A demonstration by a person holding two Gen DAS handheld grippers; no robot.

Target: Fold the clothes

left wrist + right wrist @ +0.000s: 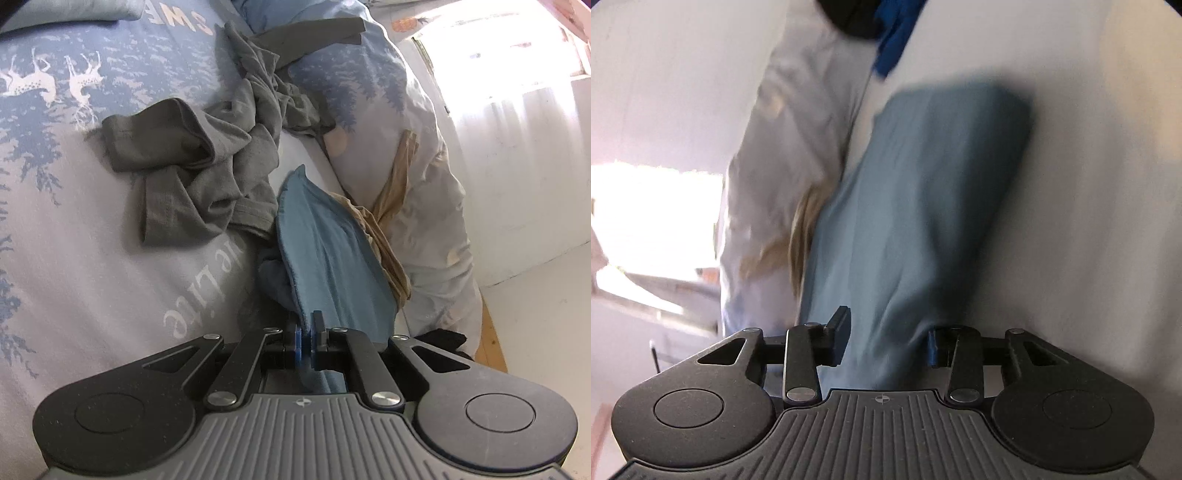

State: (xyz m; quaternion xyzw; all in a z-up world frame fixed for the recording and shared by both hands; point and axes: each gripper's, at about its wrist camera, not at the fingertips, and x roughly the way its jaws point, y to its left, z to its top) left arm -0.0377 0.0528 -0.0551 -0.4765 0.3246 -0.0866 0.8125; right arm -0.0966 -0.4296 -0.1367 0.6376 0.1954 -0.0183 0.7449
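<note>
Left gripper [305, 334] pinching blue garment [325, 240], grey shirt [207, 162] on bedspread [74, 258]

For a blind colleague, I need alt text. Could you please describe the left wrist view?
The left tool is shut on the edge of a blue garment lifted above a bed. A crumpled grey garment lies beyond it on the blue-and-white deer-print duvet; tan fabric sits beside the blue one, near a bright window.

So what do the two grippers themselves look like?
The left gripper and the right gripper match: black linkage arms with silver rivets, blue finger pads, round black side discs, and a ribbed grey body marked with a small crosshair.
</note>
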